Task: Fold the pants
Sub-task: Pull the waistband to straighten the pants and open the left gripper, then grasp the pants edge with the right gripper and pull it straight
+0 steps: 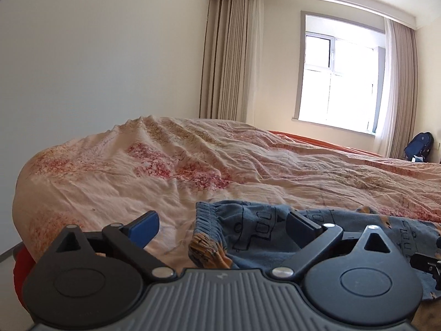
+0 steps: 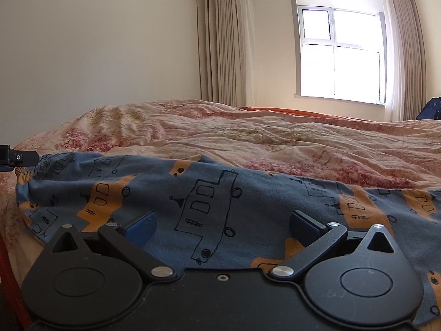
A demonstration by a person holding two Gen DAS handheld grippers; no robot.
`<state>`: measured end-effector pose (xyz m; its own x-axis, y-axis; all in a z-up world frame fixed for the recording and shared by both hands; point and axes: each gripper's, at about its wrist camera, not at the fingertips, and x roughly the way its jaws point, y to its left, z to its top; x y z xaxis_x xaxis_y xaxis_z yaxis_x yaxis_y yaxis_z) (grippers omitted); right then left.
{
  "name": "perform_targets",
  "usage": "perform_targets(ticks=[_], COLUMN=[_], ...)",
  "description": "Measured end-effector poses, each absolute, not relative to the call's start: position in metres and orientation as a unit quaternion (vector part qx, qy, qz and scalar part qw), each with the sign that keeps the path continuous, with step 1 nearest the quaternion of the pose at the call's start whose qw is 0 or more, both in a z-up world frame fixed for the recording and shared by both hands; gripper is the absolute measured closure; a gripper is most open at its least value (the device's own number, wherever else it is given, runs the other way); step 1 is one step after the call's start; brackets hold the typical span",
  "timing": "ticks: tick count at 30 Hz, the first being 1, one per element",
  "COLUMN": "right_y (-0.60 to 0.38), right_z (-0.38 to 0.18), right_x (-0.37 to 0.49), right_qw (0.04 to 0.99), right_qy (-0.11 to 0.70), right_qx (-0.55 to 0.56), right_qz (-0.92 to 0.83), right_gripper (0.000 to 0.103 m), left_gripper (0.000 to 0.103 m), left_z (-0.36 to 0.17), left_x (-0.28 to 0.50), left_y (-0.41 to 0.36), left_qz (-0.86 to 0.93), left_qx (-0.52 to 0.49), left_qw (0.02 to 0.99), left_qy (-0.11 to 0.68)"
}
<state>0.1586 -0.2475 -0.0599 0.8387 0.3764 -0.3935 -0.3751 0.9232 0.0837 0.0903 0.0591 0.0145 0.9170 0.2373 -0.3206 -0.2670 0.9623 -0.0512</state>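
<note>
The left gripper [image 1: 222, 227] has its fingers [image 1: 144, 227] spread wide, nothing pinched between them; the ribbed waistband [image 1: 205, 215] of the pants [image 1: 256, 234] lies in the gap, just ahead of the tips, and whether either pad brushes the cloth cannot be told from this view; the right gripper [image 2: 222, 226] likewise stands with its fingers [image 2: 140, 224] wide apart and empty, poised low over the middle of the garment, the blue pads apparently clear of the fabric.

The pants [image 2: 206, 193] are a small blue pair printed with orange and outlined vehicles, spread crosswise along the near edge of the bed [image 2: 275, 138], resting on a rumpled pink floral quilt [image 1: 165, 160]; the waistband end lies toward the left gripper, and the rest runs off to the right.

By the look of it the cloth is thin, soft knit: light, limp, not fragile, not slippery; it will sag and bunch the moment it is lifted, and the quilt beneath is soft enough that a low pinch could catch bedding as well. The best holds, I judge, are the thicker elastic waistband and the hem ends, where the fingers get a firm ridge; a pinch in the flat middle would only gather a loose tuft.

Beyond the bed stand a bright window [image 2: 341, 47] and long beige curtains [image 2: 223, 41].
</note>
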Motion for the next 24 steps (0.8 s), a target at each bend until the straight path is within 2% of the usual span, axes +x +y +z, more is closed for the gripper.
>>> perform_targets(ticks=[5,10,12,13,19,24], right_y=[-0.267,-0.270,-0.261,-0.255,-0.218,-0.203], right_z=[-0.032,-0.004,-0.002,-0.002,-0.016,-0.023], right_x=[0.179,0.245,0.275,0.287,0.327,0.329], right_qw=[0.952,0.926,0.911,0.905,0.851,0.832], right_qy=[0.203,0.237,0.262,0.273,0.337,0.361], right_qx=[-0.028,0.010,0.014,0.012,-0.046,-0.090], right_qz=[0.228,0.295,0.318,0.327,0.400,0.411], right_gripper=[0.000,0.002,0.012,0.015,0.019,0.048], left_gripper=[0.001,0.001,0.001,0.001,0.001,0.001], left_z=[0.029,0.013,0.000,-0.004,-0.025,-0.033], left_x=[0.103,0.136,0.142,0.144,0.144,0.140], left_y=[0.032,0.002,-0.007,-0.009,-0.018,-0.013], left_qz=[0.084,0.003,-0.007,-0.011,-0.015,-0.021], left_qx=[-0.011,0.003,0.000,0.000,0.016,0.004], left_qw=[0.989,0.988,0.984,0.982,0.972,0.969], left_qy=[0.124,0.157,0.181,0.189,0.234,0.247])
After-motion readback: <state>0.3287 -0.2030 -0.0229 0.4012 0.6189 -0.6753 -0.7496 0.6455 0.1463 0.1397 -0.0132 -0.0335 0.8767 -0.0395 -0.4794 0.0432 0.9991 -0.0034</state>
